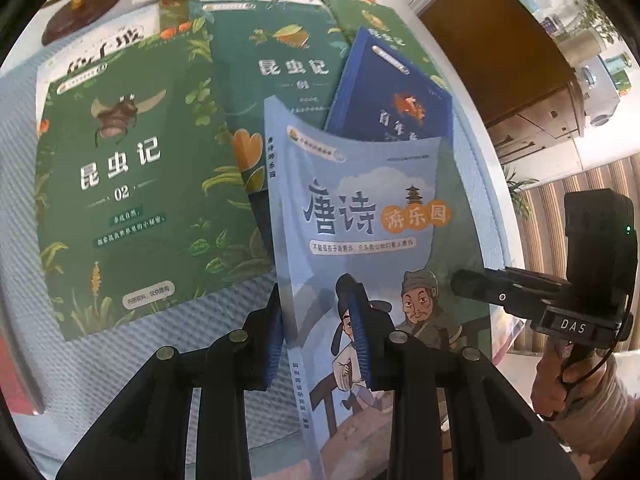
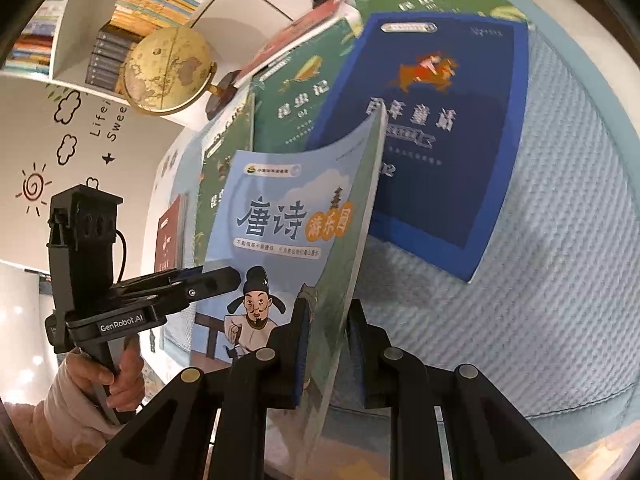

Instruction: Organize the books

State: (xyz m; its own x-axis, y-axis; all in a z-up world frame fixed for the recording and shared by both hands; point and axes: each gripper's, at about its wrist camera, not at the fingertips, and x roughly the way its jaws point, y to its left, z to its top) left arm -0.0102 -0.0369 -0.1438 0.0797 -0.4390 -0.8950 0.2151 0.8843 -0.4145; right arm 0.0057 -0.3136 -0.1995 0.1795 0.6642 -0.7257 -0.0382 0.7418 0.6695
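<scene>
Light-blue book [image 1: 360, 216] held off the cloth [image 1: 224, 312], gripped on both side edges. Left gripper [image 1: 320, 344] closed on the spine edge, pads [image 1: 362, 344] pressing front cover and back. Right gripper [image 2: 330, 356] clamped on the opposite open edge near the lower corner; near pad [image 2: 302, 344] flat on the cover, far pad behind, contact hidden by the pages. Both nearly closed, nothing else in either.

Key relation: book's long axis runs forward and up, away from both grippers, roughly along the fingers; cover bowed, top edge curling. Spine on left gripper's side, page edge on right's. Neither hand nearer — one each side, level with the bottom third.

Below and beyond: dark-blue book [image 2: 432, 136] just behind the top edge, green books [image 1: 116, 184] spread flat to the left, overlapping. Globe [image 2: 168, 68] at the back. Next likely: carry to a stack or shelf; floppy cover may sag if one grip lets go.
</scene>
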